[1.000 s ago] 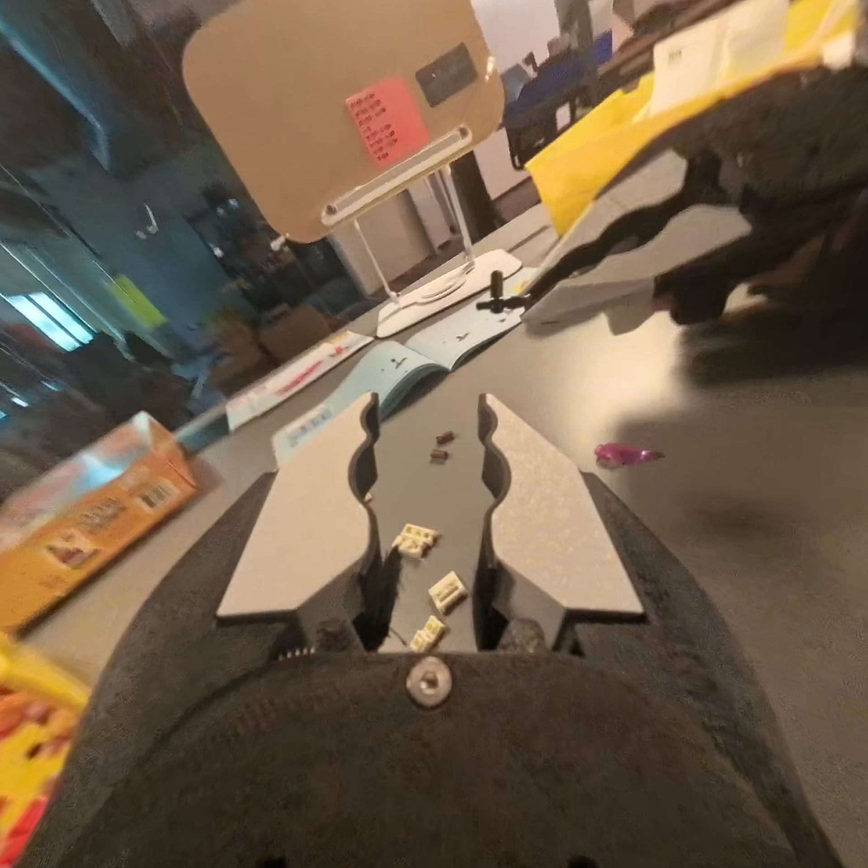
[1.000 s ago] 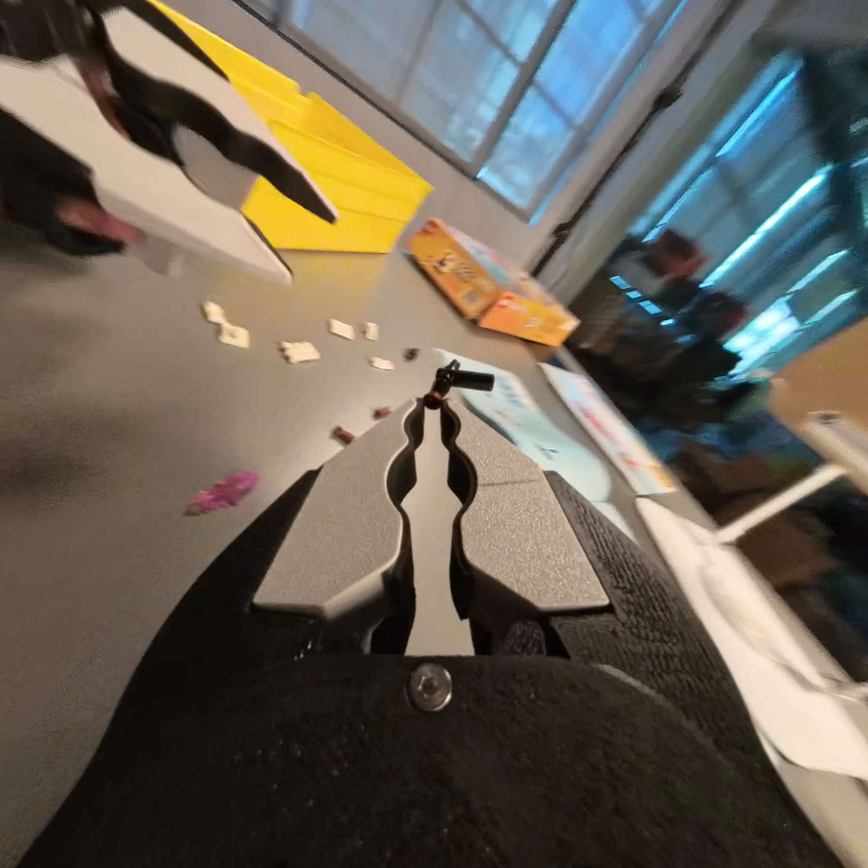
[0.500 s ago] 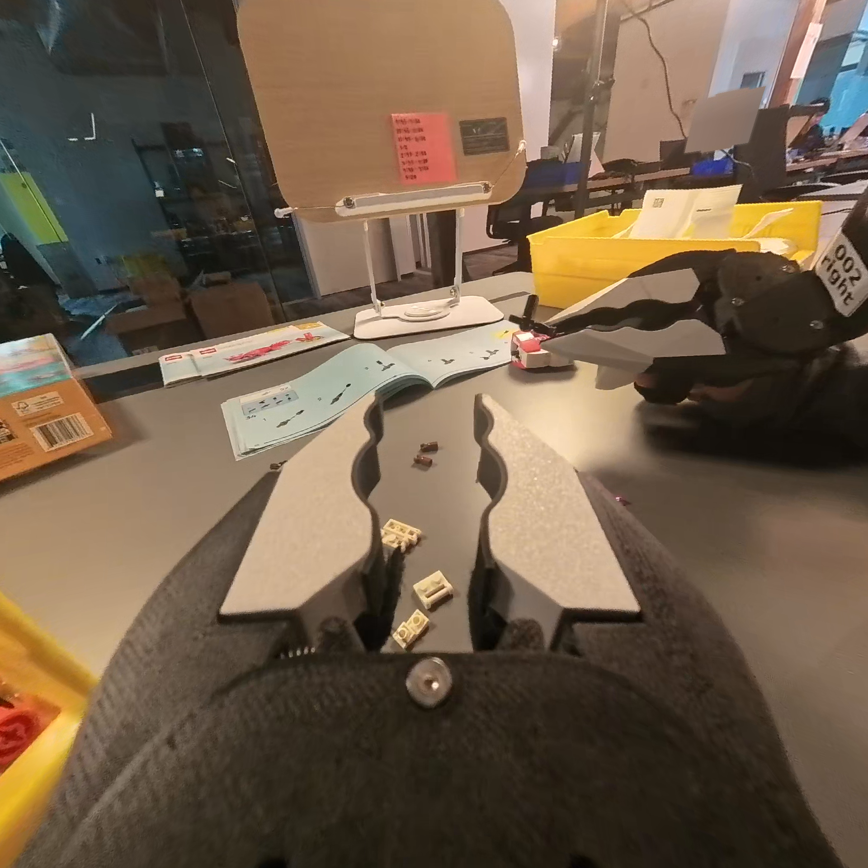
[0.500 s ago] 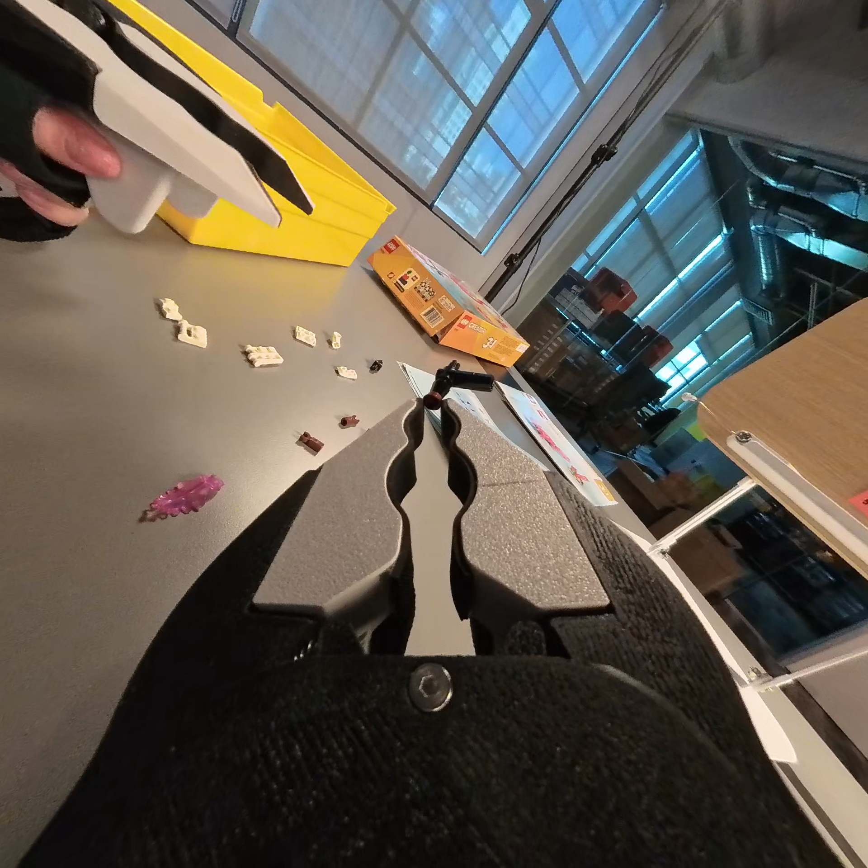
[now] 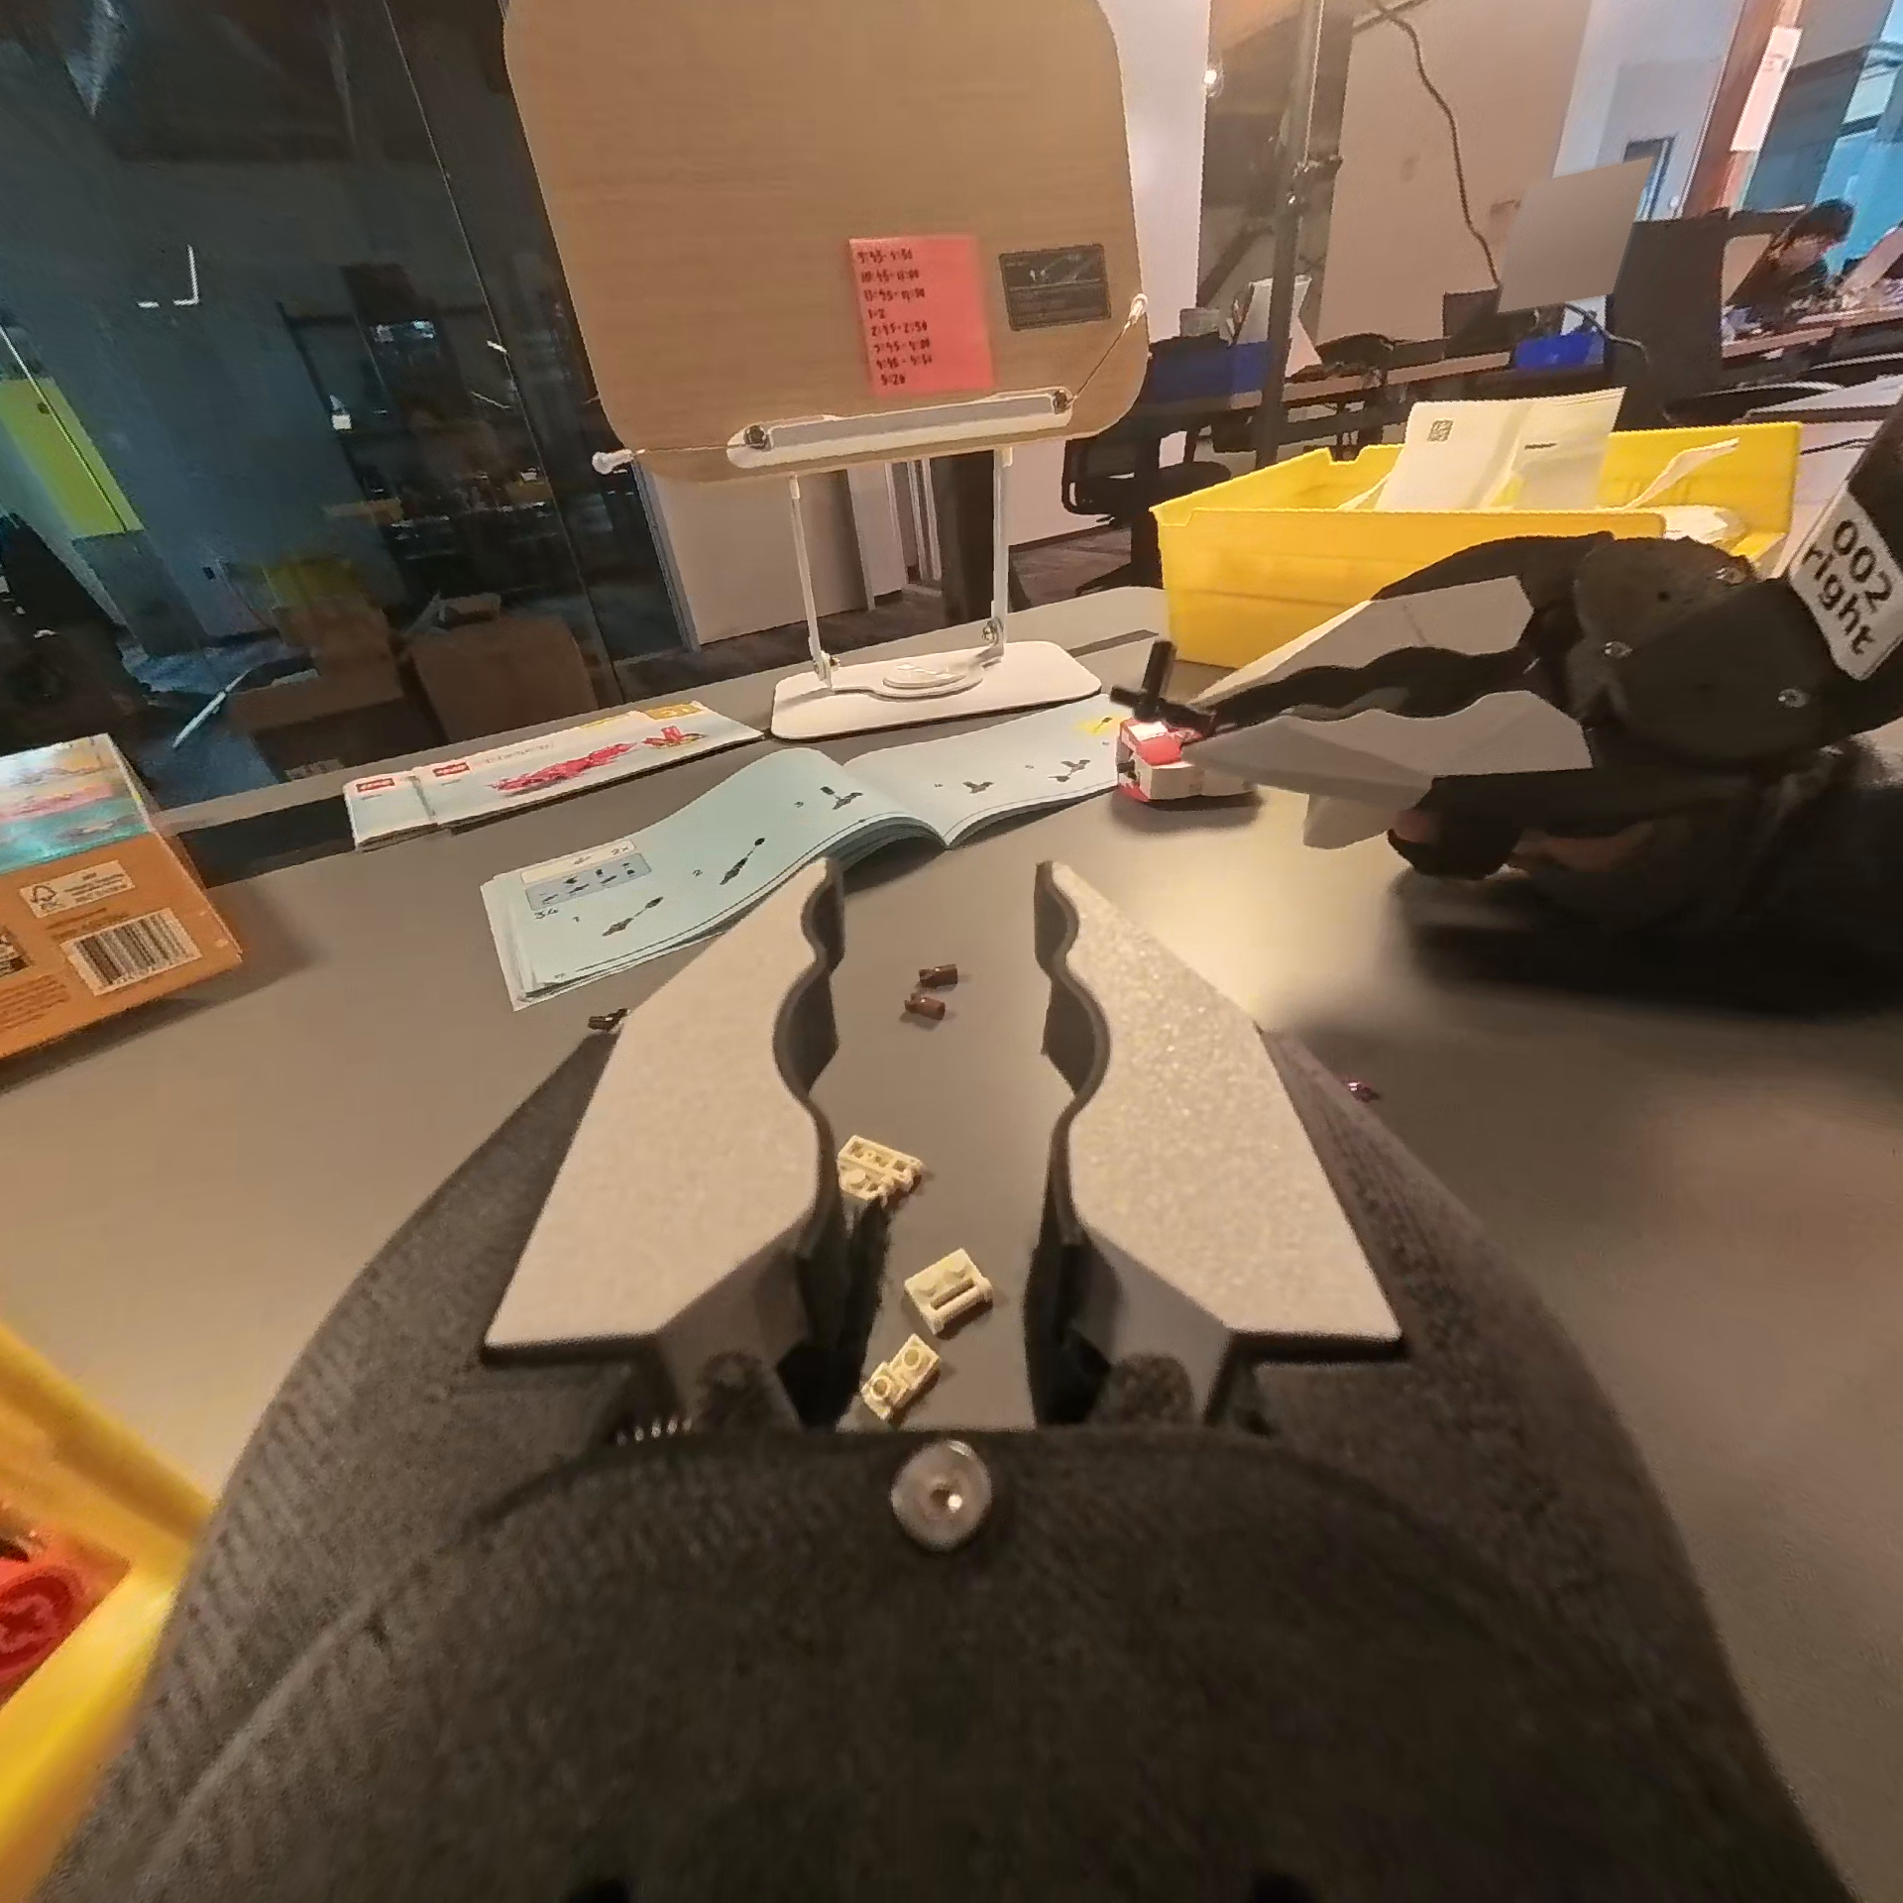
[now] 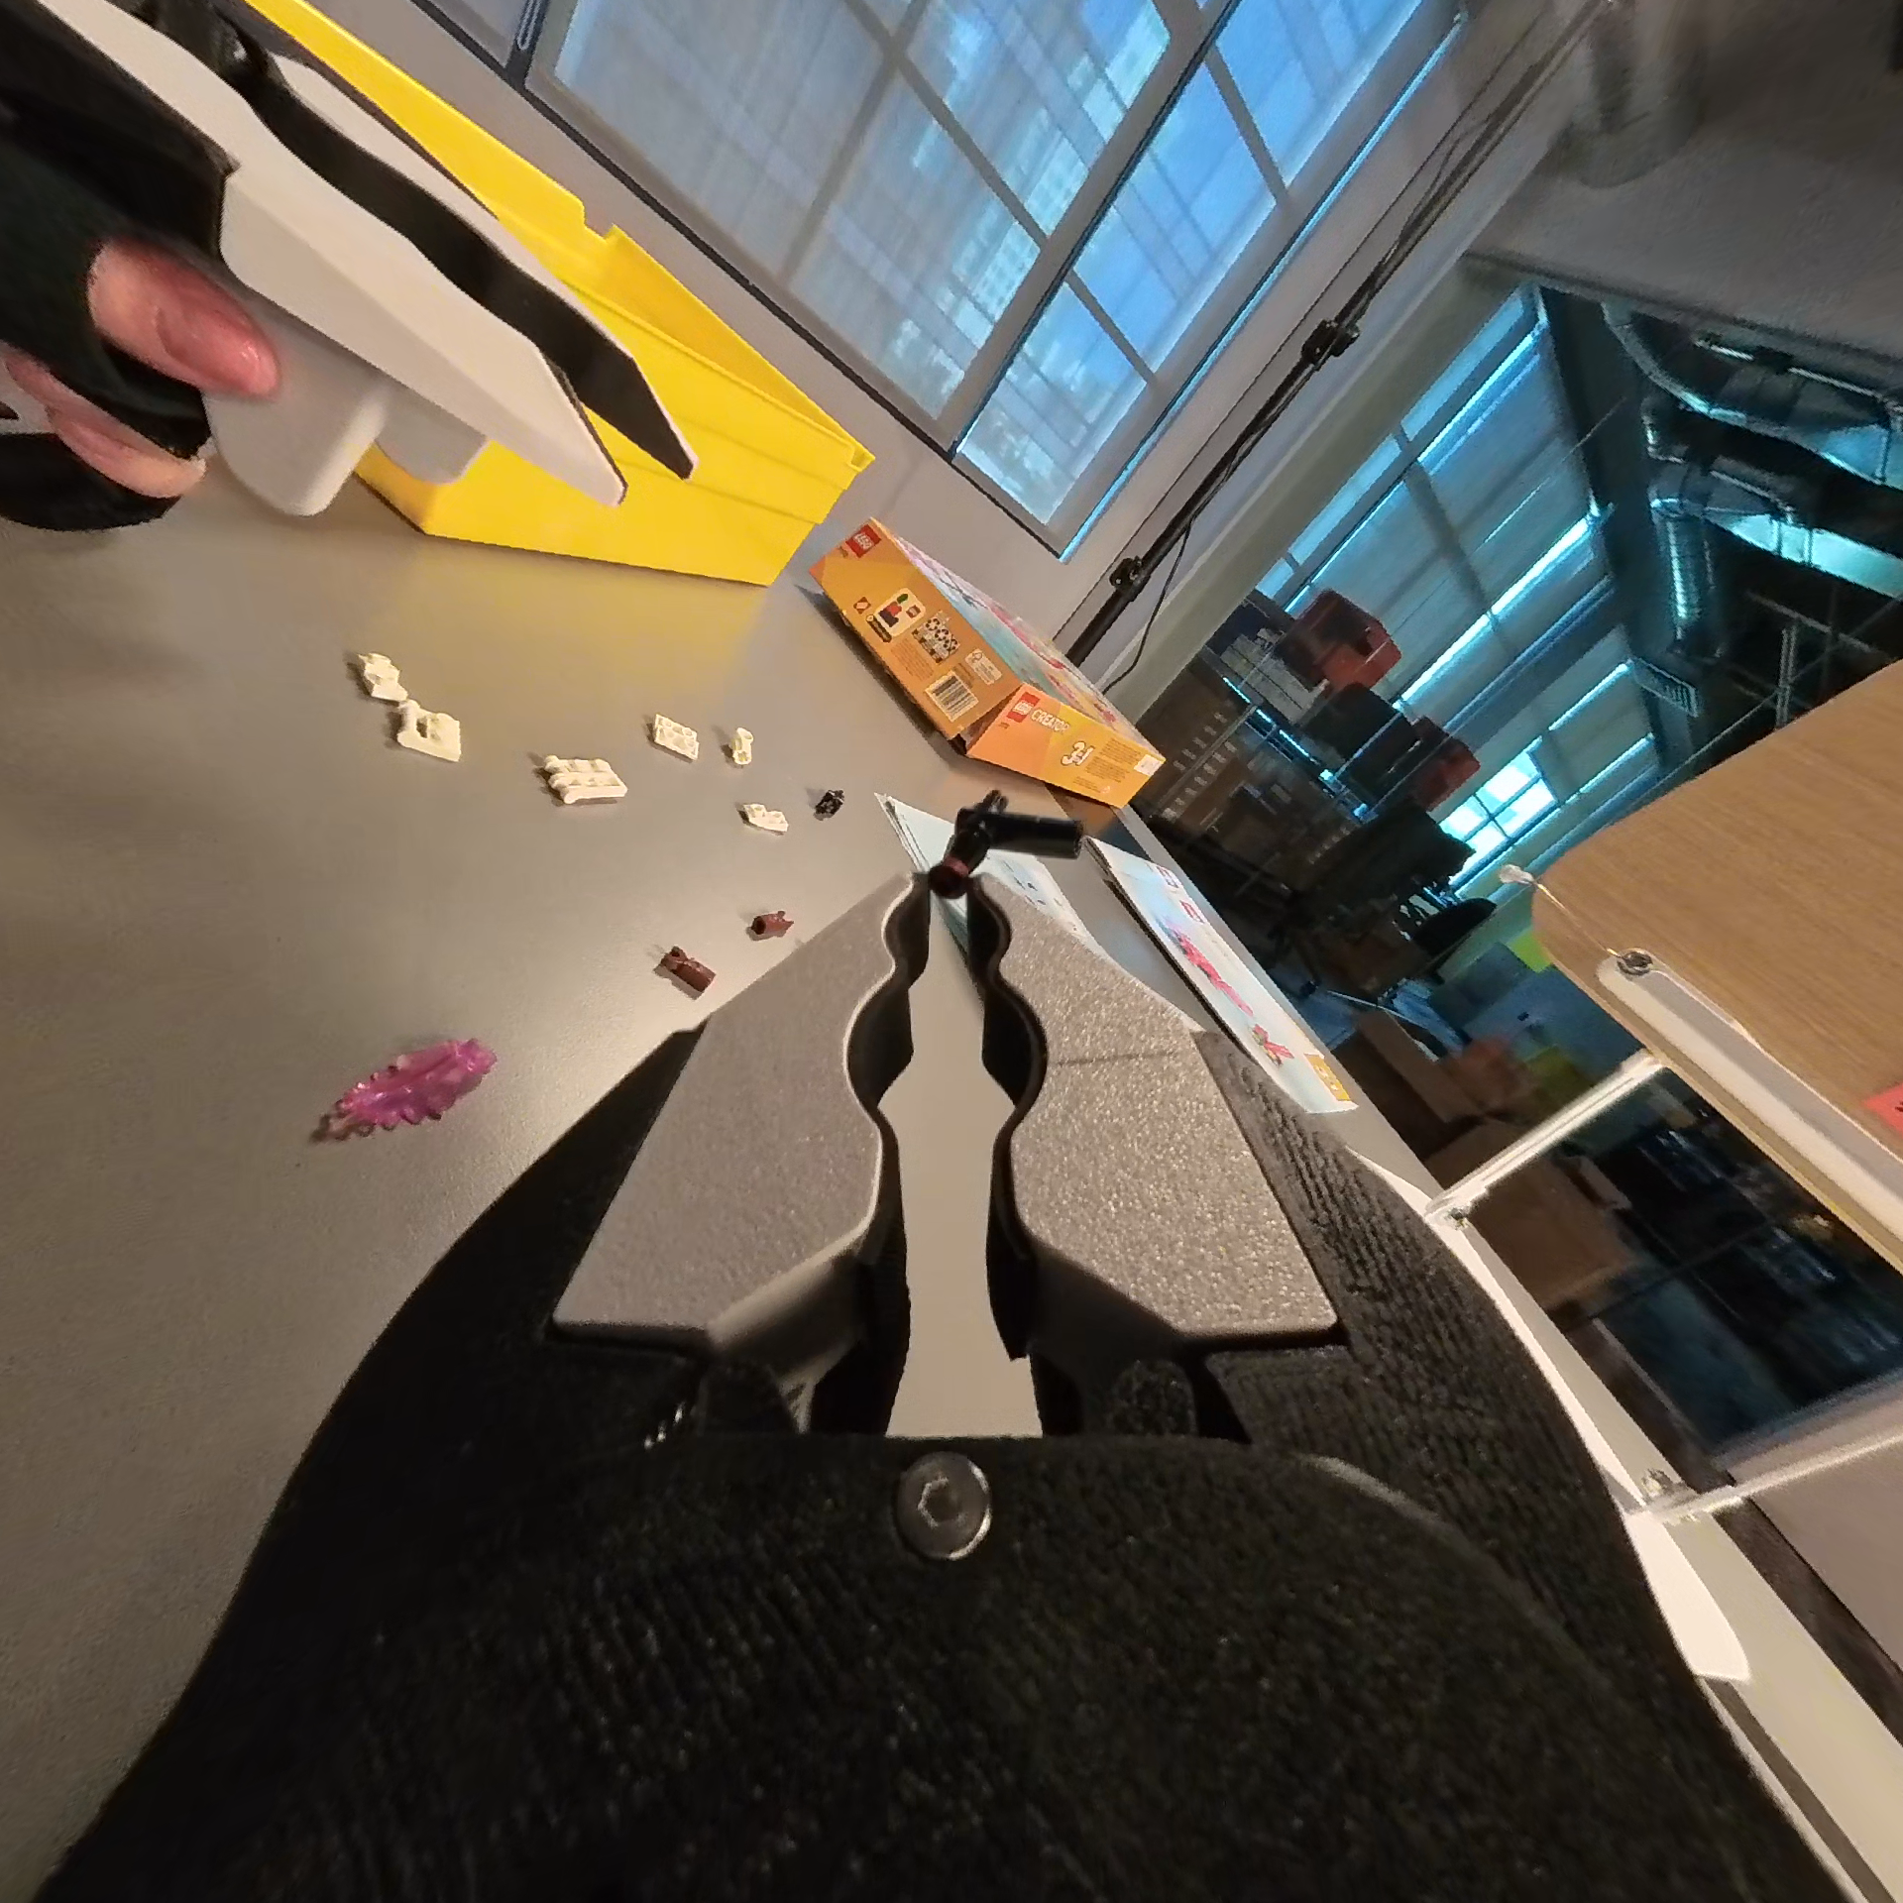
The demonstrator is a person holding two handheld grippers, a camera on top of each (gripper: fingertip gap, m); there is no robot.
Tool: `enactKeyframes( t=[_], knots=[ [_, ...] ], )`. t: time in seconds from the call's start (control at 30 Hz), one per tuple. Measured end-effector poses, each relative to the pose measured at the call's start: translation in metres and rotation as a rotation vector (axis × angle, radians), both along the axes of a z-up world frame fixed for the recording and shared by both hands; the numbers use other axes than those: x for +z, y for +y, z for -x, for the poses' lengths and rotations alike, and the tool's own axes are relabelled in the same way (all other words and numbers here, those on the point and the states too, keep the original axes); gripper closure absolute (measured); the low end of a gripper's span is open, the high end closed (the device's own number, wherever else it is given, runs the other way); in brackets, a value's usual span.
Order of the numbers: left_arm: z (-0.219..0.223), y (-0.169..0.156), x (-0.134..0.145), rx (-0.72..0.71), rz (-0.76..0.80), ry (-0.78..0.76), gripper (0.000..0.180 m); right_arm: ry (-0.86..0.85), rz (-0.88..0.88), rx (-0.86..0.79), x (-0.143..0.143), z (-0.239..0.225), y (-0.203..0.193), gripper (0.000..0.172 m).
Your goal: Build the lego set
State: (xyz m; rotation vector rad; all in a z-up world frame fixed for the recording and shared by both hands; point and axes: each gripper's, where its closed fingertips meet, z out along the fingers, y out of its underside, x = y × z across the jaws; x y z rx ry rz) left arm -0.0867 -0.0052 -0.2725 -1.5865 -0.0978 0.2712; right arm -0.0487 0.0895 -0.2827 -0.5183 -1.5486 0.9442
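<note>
Near the worktop's far edge, a black pin piece (image 6: 1014, 829) is pinched by the right gripper (image 6: 945, 888) beside a red-and-white block (image 5: 1169, 760); left gripper (image 5: 939, 884) fingers, now slightly narrower, are held spread over brown studs (image 5: 932, 991).

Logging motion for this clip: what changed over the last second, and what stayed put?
Both views swung and steadied as the hand-held grippers were re-aimed. The right hand-held gripper kept its fingertips pinched on the small black piece throughout, and now sits by the red-and-white brick model. The left hand-held gripper stayed open and empty over the cream pieces and brown pieces, which did not move on the table.
</note>
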Motion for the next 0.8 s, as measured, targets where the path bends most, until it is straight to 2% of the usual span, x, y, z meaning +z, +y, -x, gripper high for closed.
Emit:
enactKeyframes(
  t=[0.8],
  knots=[
    [-0.0002, 0.0, -0.0001, 0.0, 0.0, 0.0, 0.145, 0.001, -0.02, 0.004, -0.0015, 0.0008, -0.0019, 0.167]
  ],
)
